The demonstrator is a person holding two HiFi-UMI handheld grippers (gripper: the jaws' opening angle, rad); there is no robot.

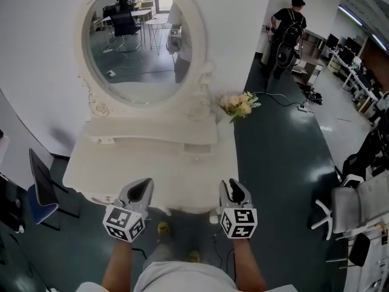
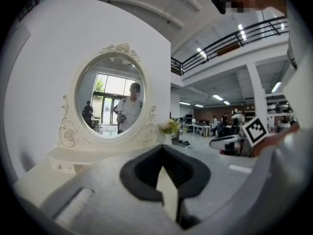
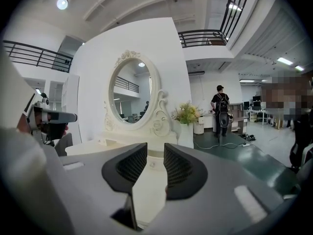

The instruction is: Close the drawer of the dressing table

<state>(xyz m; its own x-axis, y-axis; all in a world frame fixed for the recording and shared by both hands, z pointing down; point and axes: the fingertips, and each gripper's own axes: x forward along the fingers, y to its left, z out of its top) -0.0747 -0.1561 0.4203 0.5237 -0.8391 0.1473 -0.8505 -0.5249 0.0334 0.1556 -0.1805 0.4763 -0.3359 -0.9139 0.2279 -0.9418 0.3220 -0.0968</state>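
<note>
The left gripper [image 1: 141,188] hangs over the front edge of the dressing table [image 1: 121,163], its jaws meeting at the tips with nothing between them. The drawer [image 1: 197,148], which I take to be the small one jutting slightly from the raised tier at the back right, lies ahead of the right gripper [image 1: 234,190], whose jaws stand a little apart and empty. Press its front squarely beside the knob [image 3: 153,164], straight toward the back edge.
</note>
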